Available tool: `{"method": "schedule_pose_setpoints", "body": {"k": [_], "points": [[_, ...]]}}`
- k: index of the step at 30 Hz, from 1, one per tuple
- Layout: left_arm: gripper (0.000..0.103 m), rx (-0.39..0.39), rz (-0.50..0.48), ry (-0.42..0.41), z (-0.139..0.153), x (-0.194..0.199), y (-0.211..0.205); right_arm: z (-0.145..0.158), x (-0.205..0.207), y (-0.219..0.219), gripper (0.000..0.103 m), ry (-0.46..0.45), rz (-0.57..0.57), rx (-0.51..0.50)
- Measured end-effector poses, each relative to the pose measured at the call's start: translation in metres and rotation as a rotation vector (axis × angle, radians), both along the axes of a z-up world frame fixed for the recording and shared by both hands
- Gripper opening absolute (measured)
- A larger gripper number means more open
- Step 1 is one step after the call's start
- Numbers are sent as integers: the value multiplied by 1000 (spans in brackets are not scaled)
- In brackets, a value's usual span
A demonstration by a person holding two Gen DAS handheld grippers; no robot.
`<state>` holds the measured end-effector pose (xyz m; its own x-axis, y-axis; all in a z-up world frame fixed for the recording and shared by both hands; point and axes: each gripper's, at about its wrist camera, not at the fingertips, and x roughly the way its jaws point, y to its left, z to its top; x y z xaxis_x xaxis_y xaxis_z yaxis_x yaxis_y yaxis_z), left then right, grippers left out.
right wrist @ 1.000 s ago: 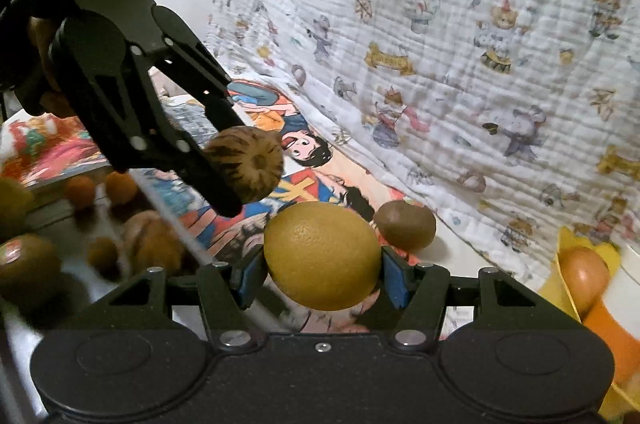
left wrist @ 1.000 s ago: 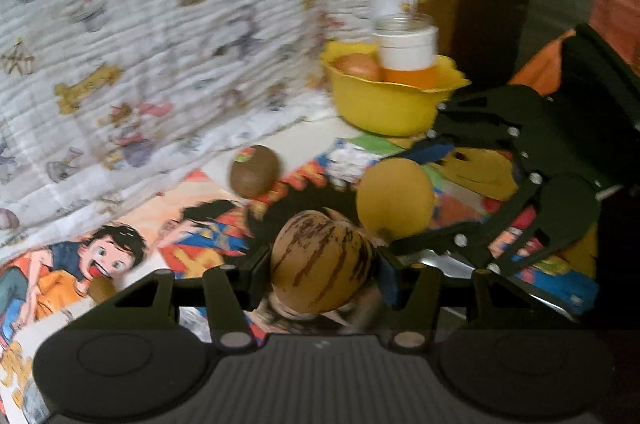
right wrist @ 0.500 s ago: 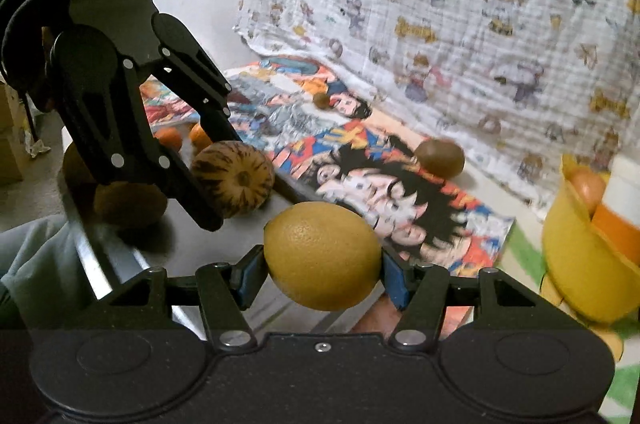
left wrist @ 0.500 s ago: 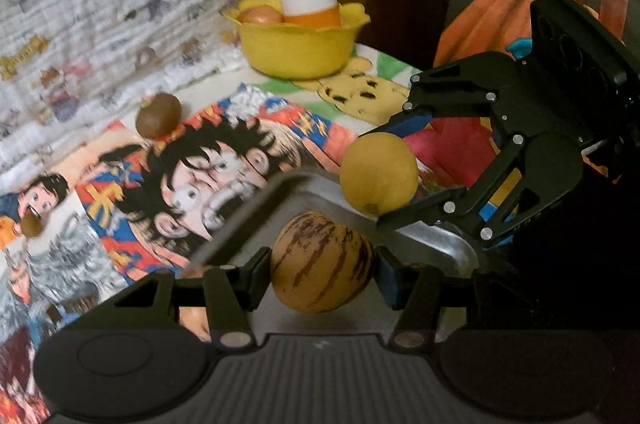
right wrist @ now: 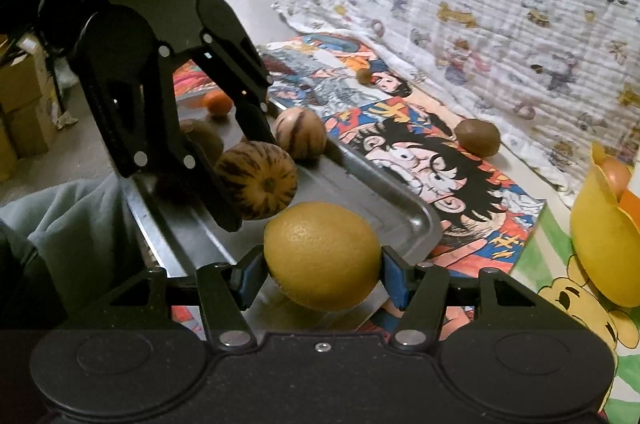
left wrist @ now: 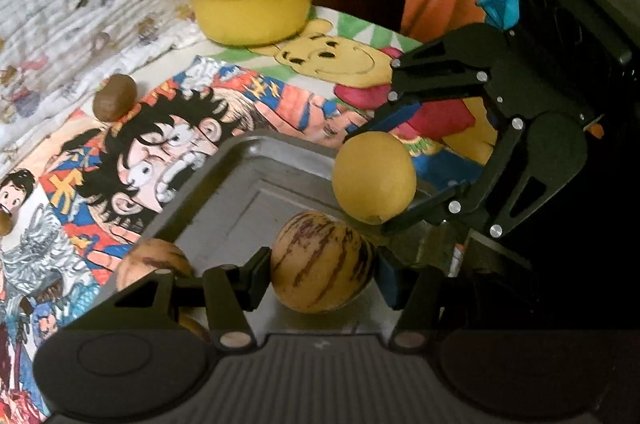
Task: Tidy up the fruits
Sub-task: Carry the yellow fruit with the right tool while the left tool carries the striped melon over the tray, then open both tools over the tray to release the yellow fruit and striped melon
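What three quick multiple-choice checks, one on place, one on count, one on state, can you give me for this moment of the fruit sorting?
1. Where does the loose kiwi lie?
A. In the metal tray
B. On the cartoon mat beside the patterned cloth
C. In the yellow bowl

2. How many striped melons show in the right wrist view?
A. One
B. Two
C. Four

3. What is the right gripper doing?
A. Standing open and empty
B. Shut on a kiwi
C. Shut on the lemon

Answers:
1 B: the kiwi sits on the cartoon mat, outside the metal tray and apart from the yellow bowl.
2 B: one striped melon is in the left gripper, and a second melon rests in the tray.
3 C: both blue pads press the lemon.
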<state>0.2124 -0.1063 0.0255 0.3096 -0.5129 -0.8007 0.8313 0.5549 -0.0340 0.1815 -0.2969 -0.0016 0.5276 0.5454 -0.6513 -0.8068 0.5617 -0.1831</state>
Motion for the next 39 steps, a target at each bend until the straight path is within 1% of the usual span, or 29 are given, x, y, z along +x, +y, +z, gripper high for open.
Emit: {"method": "schedule_pose_setpoints", "body": {"k": [10, 19, 25, 27, 30, 33, 35, 36, 38, 39], "points": [[59, 83, -74, 10, -12, -11, -11, -7, -5, 4, 62, 13, 54, -50], [59, 94, -67, 17, -11, -11, -12, -10, -5, 6, 62, 14, 59, -66], [60, 114, -71, 4, -11, -14, -13, -10, -4, 6, 62, 17, 59, -69], [60, 120, -72, 1, -11, -15, -12, -10, -5, 6, 62, 17, 59, -69], [64, 115, -68, -11, -7, -17, -12, -9, -5, 6, 63, 7, 53, -65], [69, 112, -65, -27, -1, -18, -12, -5, -4, 3, 66, 9, 41, -50], [75, 111, -64, -42, 3, -21, -12, -2, -4, 0, 73, 7, 37, -41], [76, 110, -65, -51, 6, -22, -12, 0, -4, -1, 76, 3, 35, -37], [82, 105, -66, -69, 11, -26, -11, 5, -6, -3, 84, -3, 32, -29], [83, 100, -66, -81, 14, -29, -11, 7, -8, -4, 85, -8, 30, -26]]}}
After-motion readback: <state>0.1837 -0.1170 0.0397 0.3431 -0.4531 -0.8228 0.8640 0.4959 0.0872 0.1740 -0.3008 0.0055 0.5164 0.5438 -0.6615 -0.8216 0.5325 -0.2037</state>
